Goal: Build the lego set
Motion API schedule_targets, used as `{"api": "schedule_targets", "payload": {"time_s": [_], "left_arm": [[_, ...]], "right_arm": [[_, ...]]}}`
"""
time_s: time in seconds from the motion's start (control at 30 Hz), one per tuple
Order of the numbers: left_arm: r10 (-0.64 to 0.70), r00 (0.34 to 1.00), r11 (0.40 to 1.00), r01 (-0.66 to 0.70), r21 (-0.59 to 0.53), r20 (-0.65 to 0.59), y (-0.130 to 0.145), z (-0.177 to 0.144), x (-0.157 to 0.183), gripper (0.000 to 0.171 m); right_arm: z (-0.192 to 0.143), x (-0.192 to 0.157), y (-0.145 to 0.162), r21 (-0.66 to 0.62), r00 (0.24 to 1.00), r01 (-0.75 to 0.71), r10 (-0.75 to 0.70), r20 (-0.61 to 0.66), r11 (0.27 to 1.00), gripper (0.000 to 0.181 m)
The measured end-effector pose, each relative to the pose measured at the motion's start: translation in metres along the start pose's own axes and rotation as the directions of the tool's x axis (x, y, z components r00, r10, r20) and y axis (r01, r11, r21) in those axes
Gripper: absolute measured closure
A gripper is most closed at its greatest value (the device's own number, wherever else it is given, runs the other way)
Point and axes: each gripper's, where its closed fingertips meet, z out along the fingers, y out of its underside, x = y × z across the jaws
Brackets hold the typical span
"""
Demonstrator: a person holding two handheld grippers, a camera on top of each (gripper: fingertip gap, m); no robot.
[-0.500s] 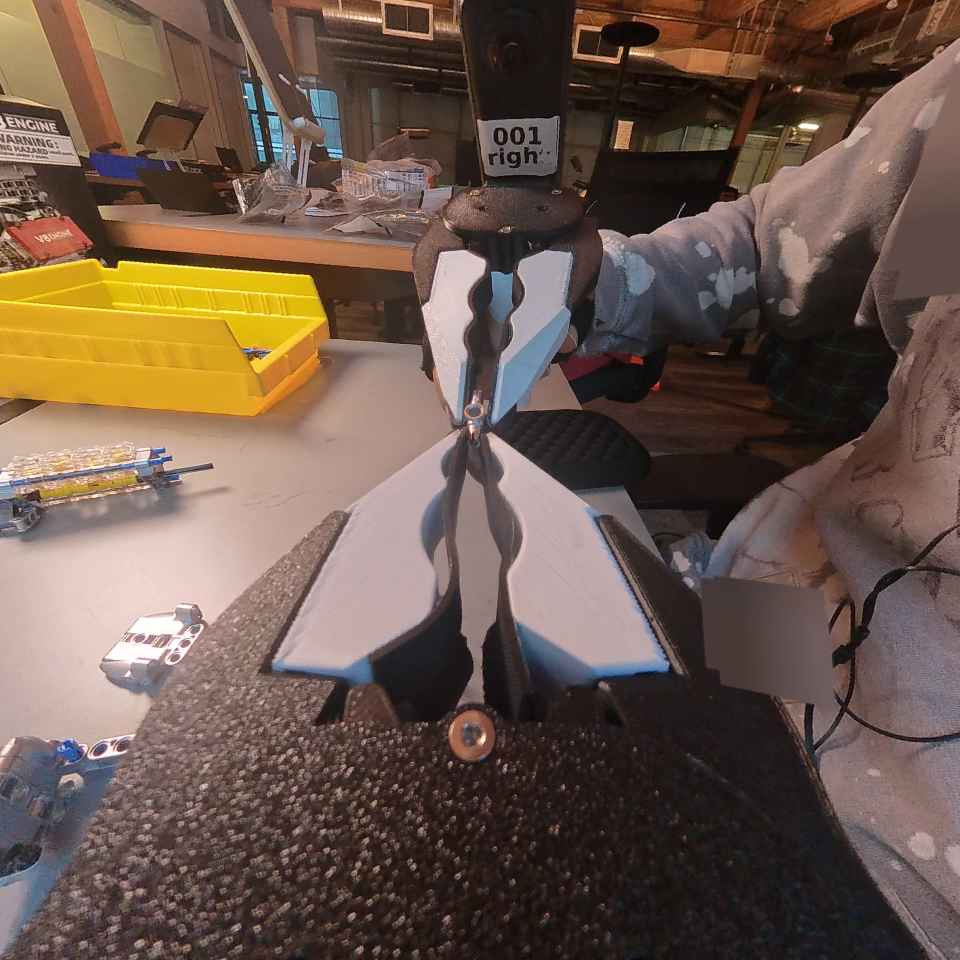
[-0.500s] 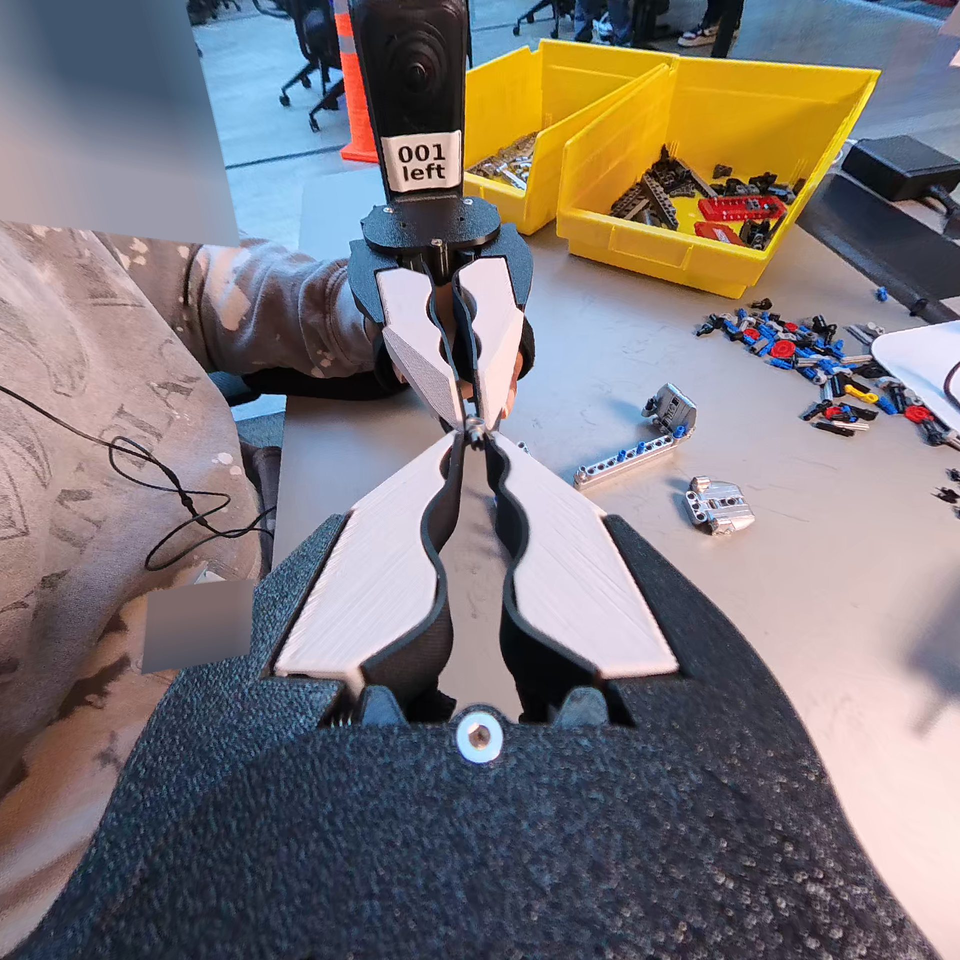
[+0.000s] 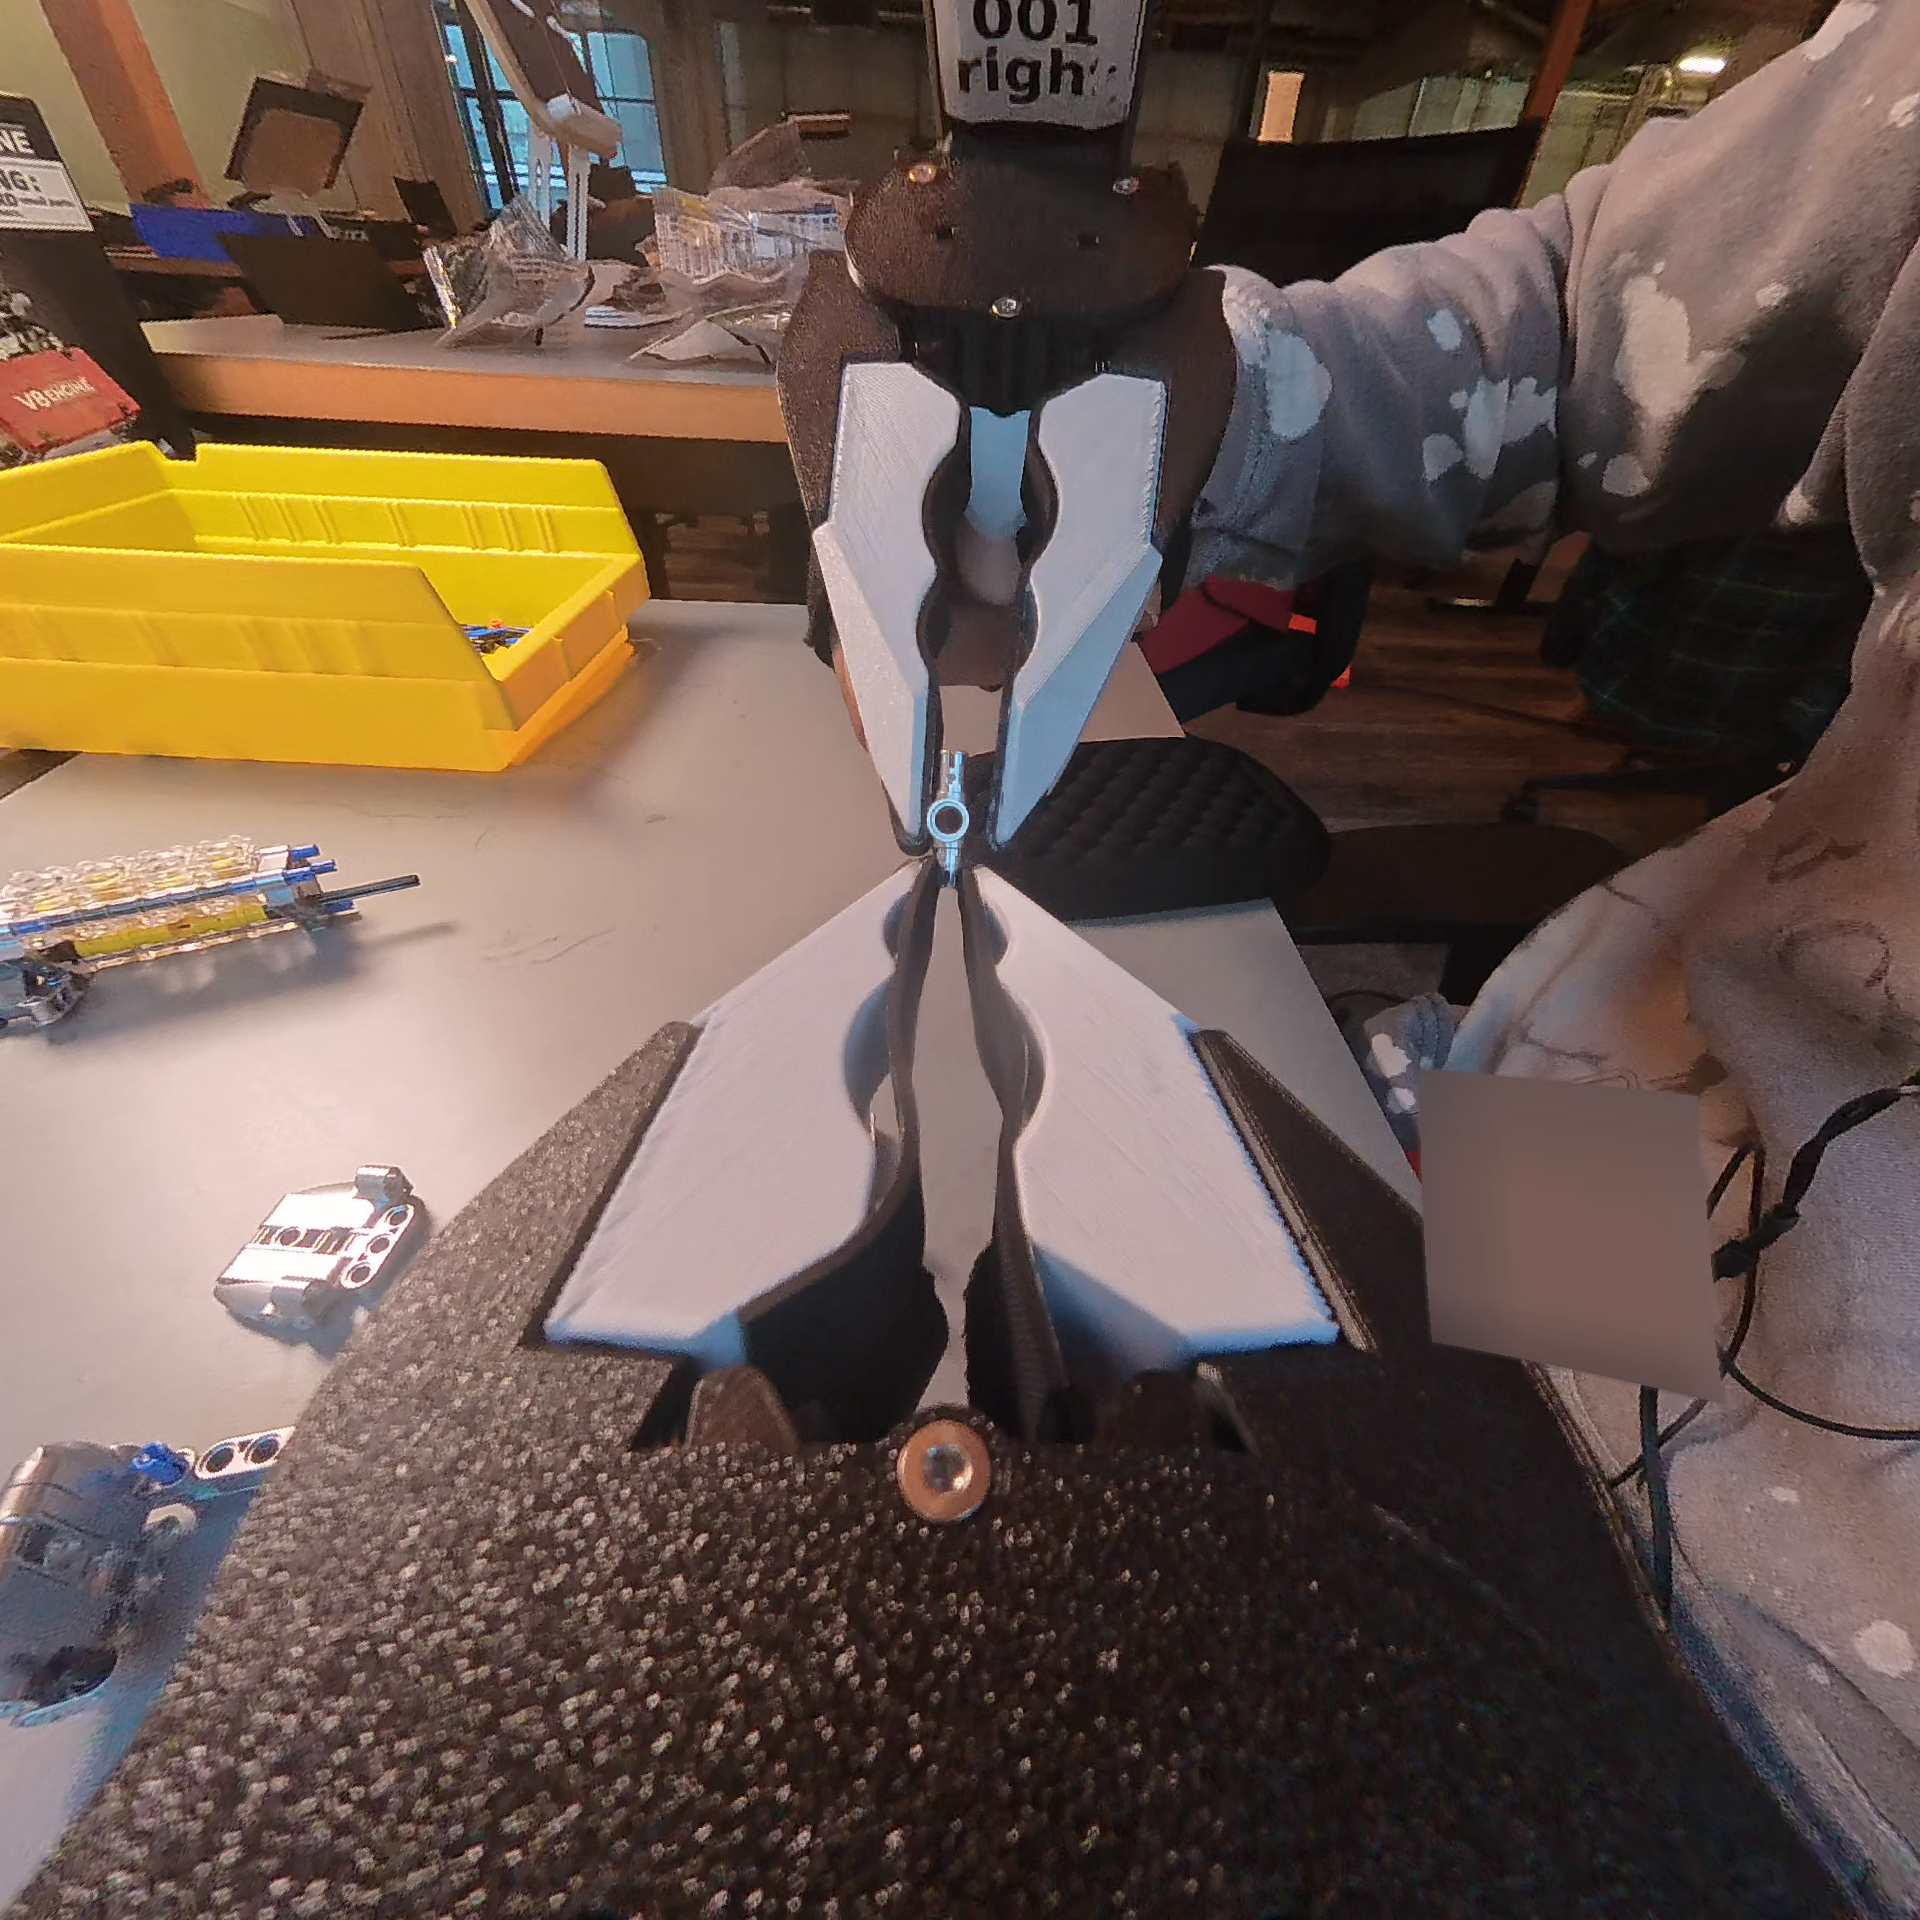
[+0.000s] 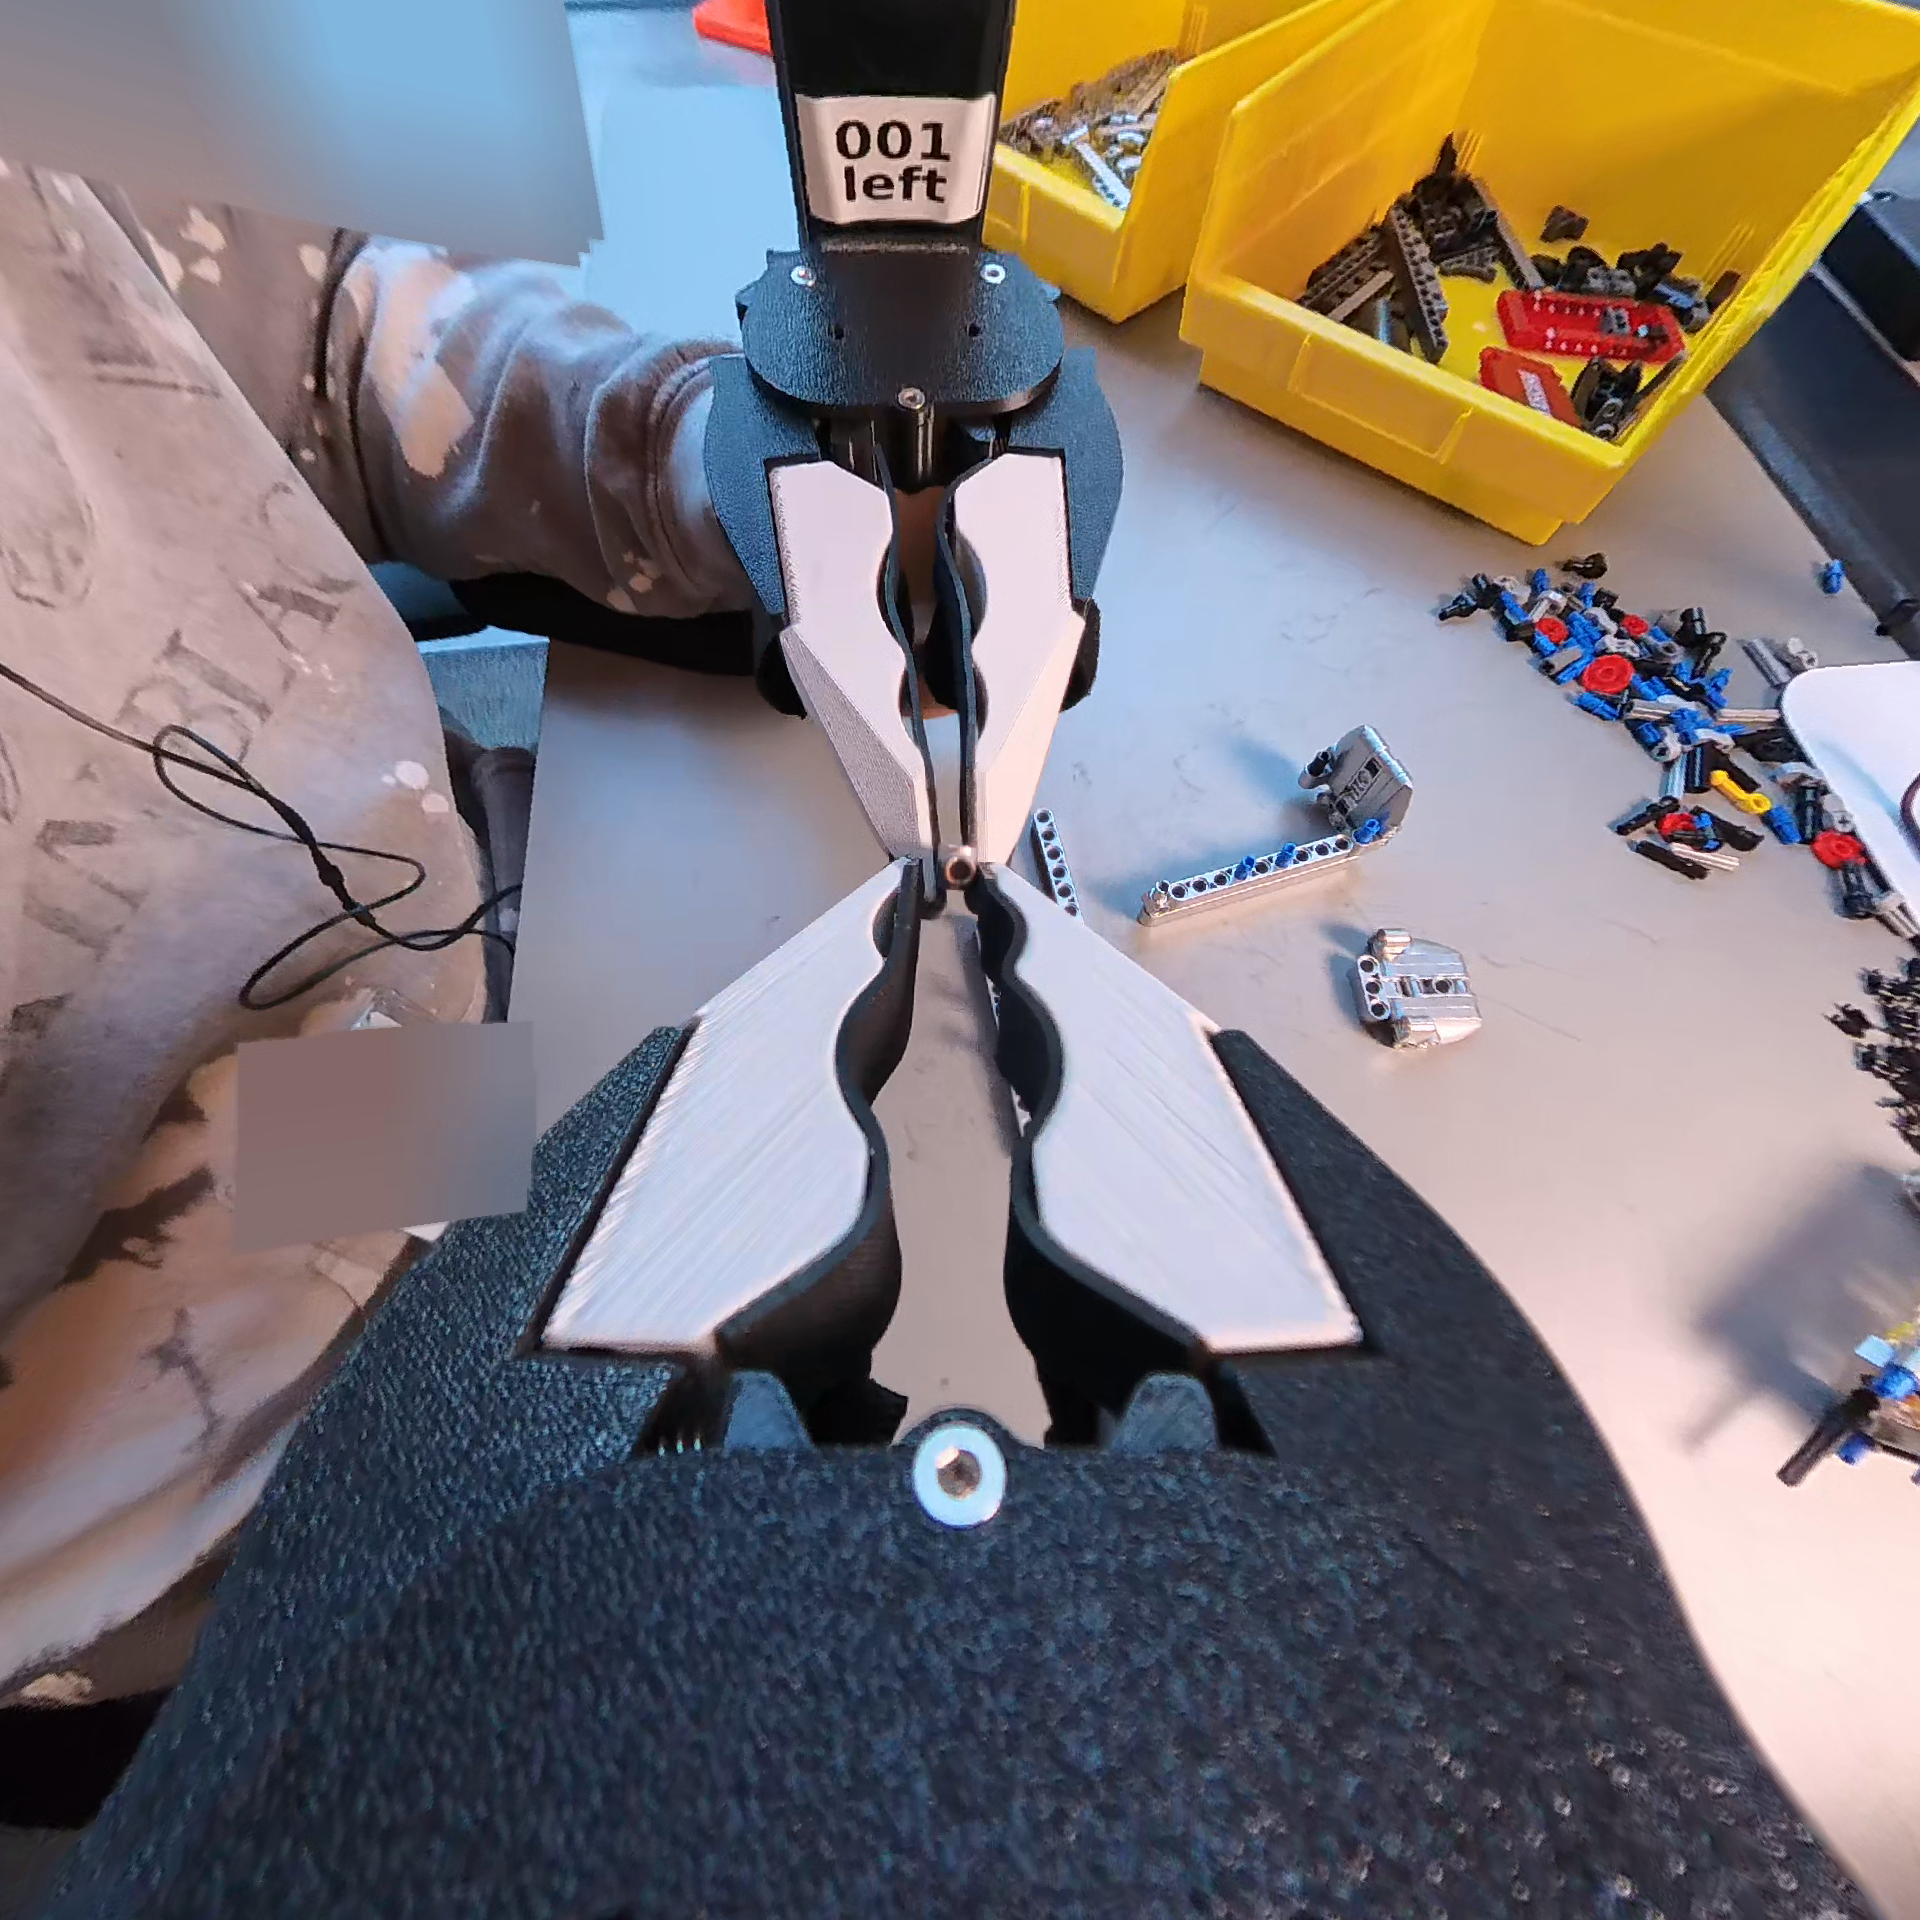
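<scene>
Two handheld grippers met tip to tip above the table edge, pointing straight at each other. The left gripper [image 3: 943, 883] had its pale fingers [image 3: 810, 1122] drawn almost together at the tips. The right gripper [image 4: 948, 883], facing it, was likewise nearly closed. A person's grey, speckled sleeves [image 3: 1507, 343] reached out behind each tool.

Right tool [image 3: 951, 821] drew nearer

A small grey connector piece [image 3: 948, 819] with a ring-shaped eye is held above the desk [image 3: 436, 997], pinched between the meeting tips of two tools.
</scene>
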Motion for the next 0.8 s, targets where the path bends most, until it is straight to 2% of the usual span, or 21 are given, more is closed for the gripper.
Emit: {"api": "schedule_targets", "payload": {"time_s": [0.53, 0.63, 0.7, 0.8], "left_arm": [[0.001, 1.0, 0.999, 0.0, -0.042, 0.018, 0.007, 0.002, -0.004, 0.17], [-0.022, 1.0, 0.99, 0.025, -0.14, 0.021, 0.025, 0.003, -0.008, 0.169], [-0.007, 0.998, 0.971, 0.022, -0.237, 0.064, 0.043, -0.001, -0.019, 0.171], [-0.055, 0.997, 0.914, 0.075, -0.399, 0.061, 0.076, -0.006, -0.022, 0.157]], "right_arm": [[0.004, 0.004, 0.006, -0.102, 1.0, 0.03, -0.029, 0.011, 0.994, 0.175], [0.009, 0.008, 0.022, -0.206, 0.998, 0.058, -0.056, 0.012, 0.977, 0.176], [0.013, 0.016, 0.05, -0.355, 0.991, 0.128, -0.136, 0.001, 0.926, 0.177], [0.021, 0.02, 0.086, -0.49, 0.989, 0.142, -0.144, 0.035, 0.86, 0.176]]}}
